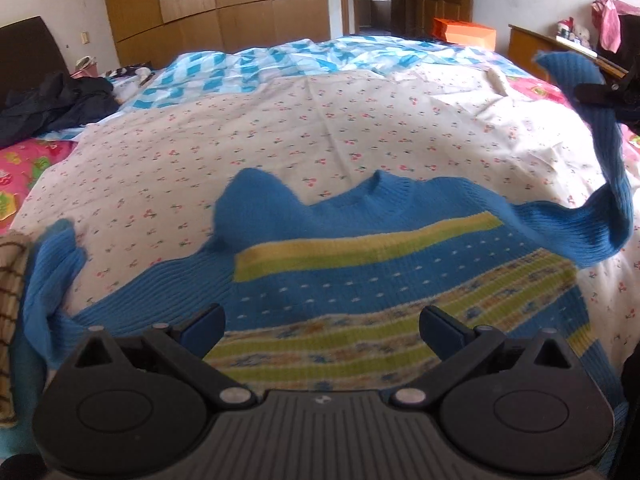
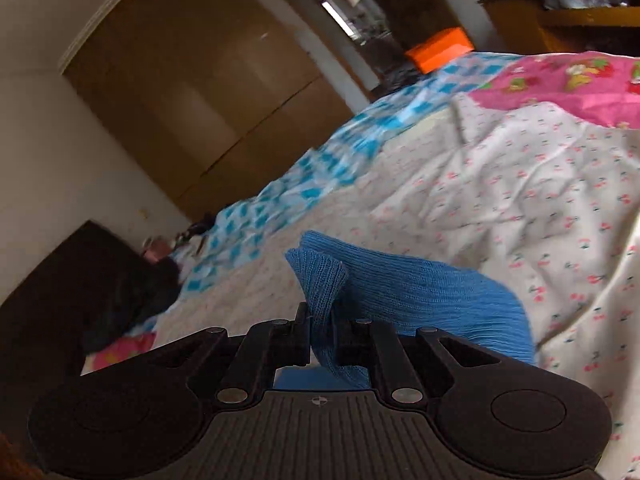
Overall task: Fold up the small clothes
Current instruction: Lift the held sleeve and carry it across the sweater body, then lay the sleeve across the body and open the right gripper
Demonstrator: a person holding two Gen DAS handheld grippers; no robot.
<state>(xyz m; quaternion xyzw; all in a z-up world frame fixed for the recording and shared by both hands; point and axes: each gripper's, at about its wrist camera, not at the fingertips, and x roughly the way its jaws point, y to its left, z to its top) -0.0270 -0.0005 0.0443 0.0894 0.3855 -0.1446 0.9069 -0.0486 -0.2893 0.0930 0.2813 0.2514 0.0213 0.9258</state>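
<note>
Between right fingers (image 2: 303,336): sleeve (image 2: 404,288), pinched.

Open floral sheet (image 1: 320,120) beyond sweater (image 1: 360,272); raised sleeve (image 1: 608,152) across right side.

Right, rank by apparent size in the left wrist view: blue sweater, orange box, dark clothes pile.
1. Blue sweater, easily largest, though it lies nearest the camera.
2. Dark clothes pile.
3. Orange box, smallest; it sits farthest away, so its true size is unsure.
</note>
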